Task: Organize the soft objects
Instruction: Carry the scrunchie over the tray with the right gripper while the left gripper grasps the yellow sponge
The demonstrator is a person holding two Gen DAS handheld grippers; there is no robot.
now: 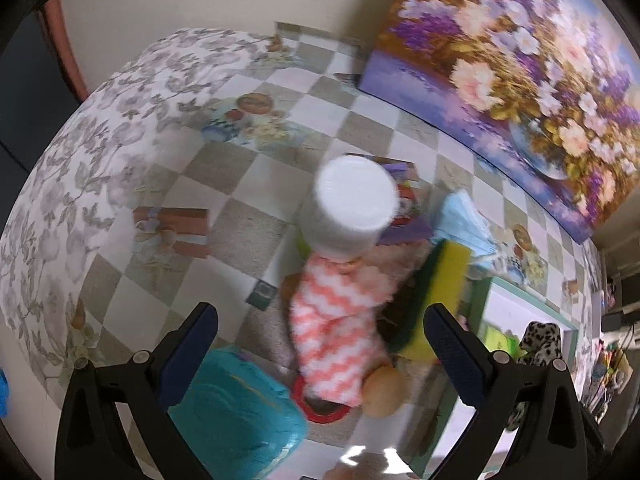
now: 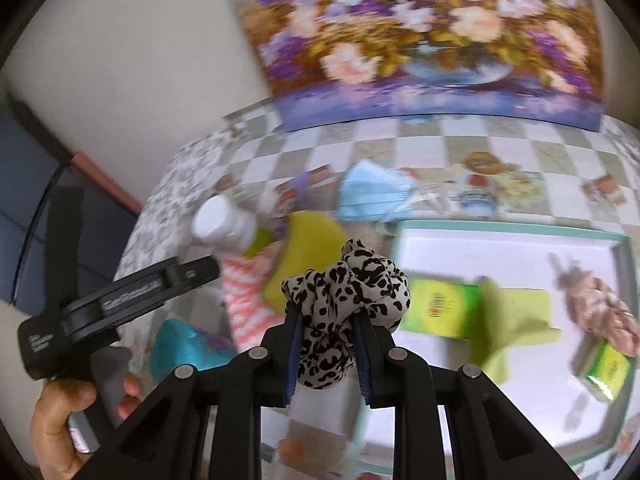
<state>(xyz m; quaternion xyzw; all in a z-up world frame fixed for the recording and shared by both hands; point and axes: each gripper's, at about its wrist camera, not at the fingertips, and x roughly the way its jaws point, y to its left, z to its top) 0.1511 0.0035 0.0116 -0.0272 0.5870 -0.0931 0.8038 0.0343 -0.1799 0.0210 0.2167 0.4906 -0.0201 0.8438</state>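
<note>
Left wrist view: the left hand-held gripper (image 1: 320, 326) hangs above the counter (image 1: 188, 176) with its jaws spread wide and nothing between them.
Below it: a coral-and-white zigzag cloth (image 1: 336, 320) lies under a white-capped bottle (image 1: 354, 204), with a yellow sponge (image 1: 444, 284) just to the right and a teal pouch (image 1: 236, 404) at the lower left.
Far side: a blue face mask (image 1: 464, 216) lies near the flower painting (image 1: 516, 68) along the counter's back edge.
Right wrist view: the right hand-held gripper (image 2: 326, 344) pinches a leopard-print scrunchie (image 2: 348, 296), raised over the left rim of the white tray (image 2: 508, 226).
In the tray: a pink scrunchie (image 2: 596, 304) near the right wall, a green cloth (image 2: 516, 316), green boxes (image 2: 440, 306).
Lower left: a hand (image 2: 60, 428) grips the other tool's handle.
</note>
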